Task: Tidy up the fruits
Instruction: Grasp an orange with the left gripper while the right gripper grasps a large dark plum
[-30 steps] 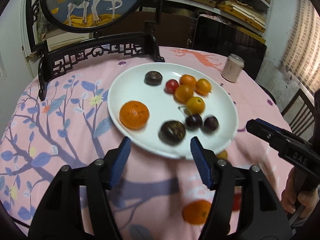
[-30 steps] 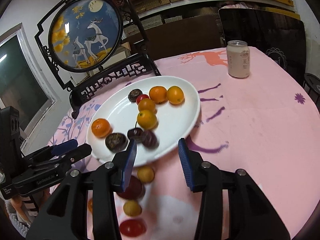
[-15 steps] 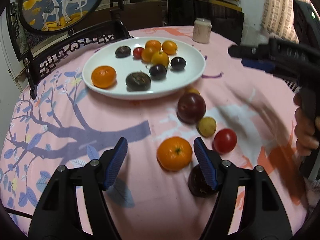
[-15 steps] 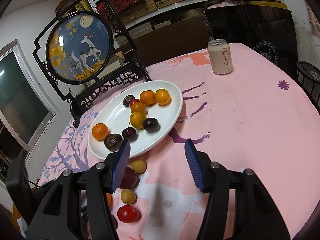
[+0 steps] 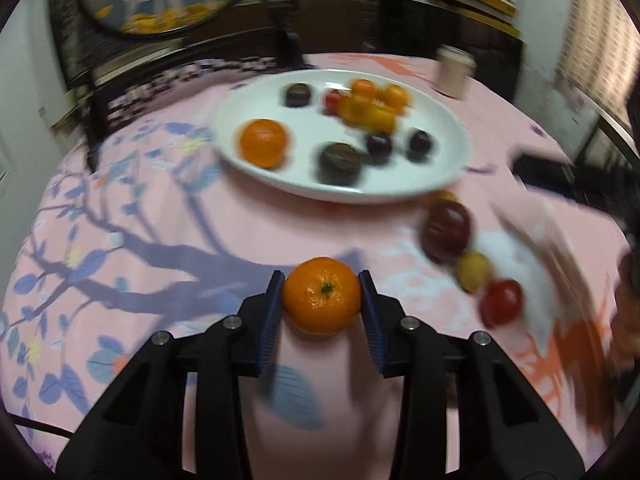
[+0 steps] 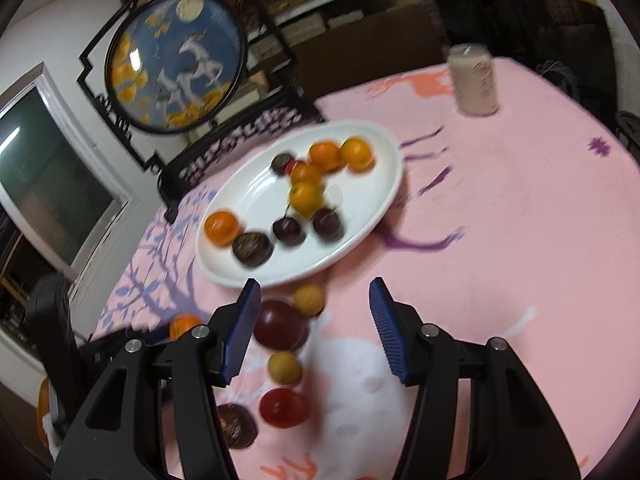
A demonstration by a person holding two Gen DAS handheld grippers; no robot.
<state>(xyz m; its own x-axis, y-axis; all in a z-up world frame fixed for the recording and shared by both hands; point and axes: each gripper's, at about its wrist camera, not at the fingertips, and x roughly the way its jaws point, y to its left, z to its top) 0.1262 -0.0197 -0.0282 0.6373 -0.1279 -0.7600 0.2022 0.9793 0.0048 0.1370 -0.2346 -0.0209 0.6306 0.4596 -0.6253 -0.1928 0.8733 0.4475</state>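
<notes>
My left gripper (image 5: pixel 322 294) is shut on an orange mandarin (image 5: pixel 322 295) and holds it in front of the white plate (image 5: pixel 452 168), which carries several fruits. Loose on the pink cloth to the right lie a dark red plum (image 5: pixel 446 230), a small yellow fruit (image 5: pixel 472 271) and a red tomato (image 5: pixel 501 303). My right gripper (image 6: pixel 314 332) is open and empty above the cloth. The plum (image 6: pixel 280 325), two yellow fruits (image 6: pixel 284 367), the tomato (image 6: pixel 282 407) and a dark passion fruit (image 6: pixel 236 426) lie by its left finger. The plate (image 6: pixel 372 216) is beyond.
A drink can (image 6: pixel 476 80) stands at the table's far right. A round deer screen on a black carved stand (image 6: pixel 176 60) stands behind the plate. The left gripper with the mandarin (image 6: pixel 182 326) shows at the lower left of the right wrist view.
My left gripper has closed on the mandarin that lay between its fingers. The right gripper has dropped lower and closer to the loose fruits. Both views are blurred by motion.
</notes>
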